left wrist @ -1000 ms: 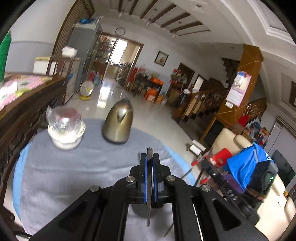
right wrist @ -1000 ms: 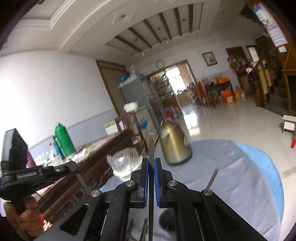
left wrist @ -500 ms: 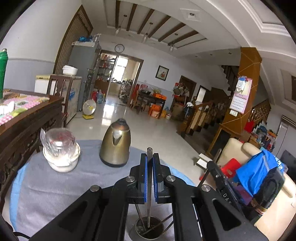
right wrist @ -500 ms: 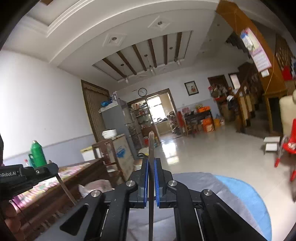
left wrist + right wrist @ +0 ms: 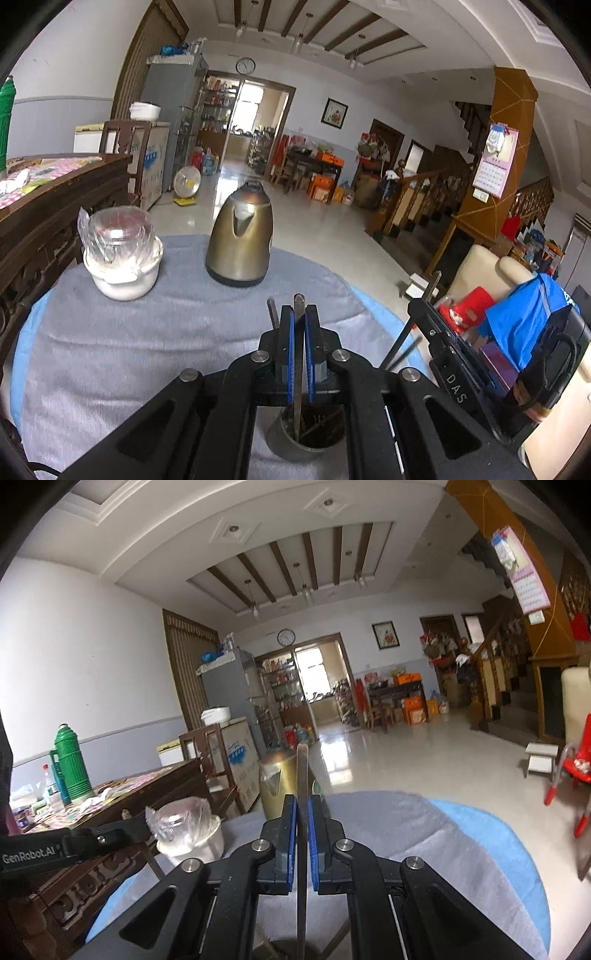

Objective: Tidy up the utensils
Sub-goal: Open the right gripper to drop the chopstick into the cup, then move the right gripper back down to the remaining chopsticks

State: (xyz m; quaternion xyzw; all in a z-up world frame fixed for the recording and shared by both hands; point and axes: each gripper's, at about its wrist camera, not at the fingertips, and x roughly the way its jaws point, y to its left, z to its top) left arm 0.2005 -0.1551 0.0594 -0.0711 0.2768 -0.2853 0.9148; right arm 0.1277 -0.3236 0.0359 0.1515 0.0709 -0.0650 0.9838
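My left gripper [image 5: 298, 314] is shut on a flat metal utensil handle [image 5: 297, 402] that hangs straight down into a grey metal holder cup [image 5: 284, 445] on the grey cloth. Another utensil [image 5: 273, 314] stands in the cup just left of my fingers. My right gripper [image 5: 302, 805] is shut on a second flat metal utensil [image 5: 302, 771] held upright above the table; its lower end is hidden under the jaws. The right gripper also shows in the left wrist view [image 5: 439, 343], with thin dark sticks [image 5: 399, 350] slanting below it.
A brass kettle [image 5: 240, 240] and a white pot with a plastic-wrapped lid [image 5: 120, 254] stand at the far side of the round table [image 5: 110, 350]. A dark wooden cabinet [image 5: 44, 206] is on the left. A cream chair with blue cloth [image 5: 524, 321] is to the right.
My left gripper has lowered its utensil into the holder cup, which has come into view below the jaws. My right gripper has tilted upward and risen with its utensil.
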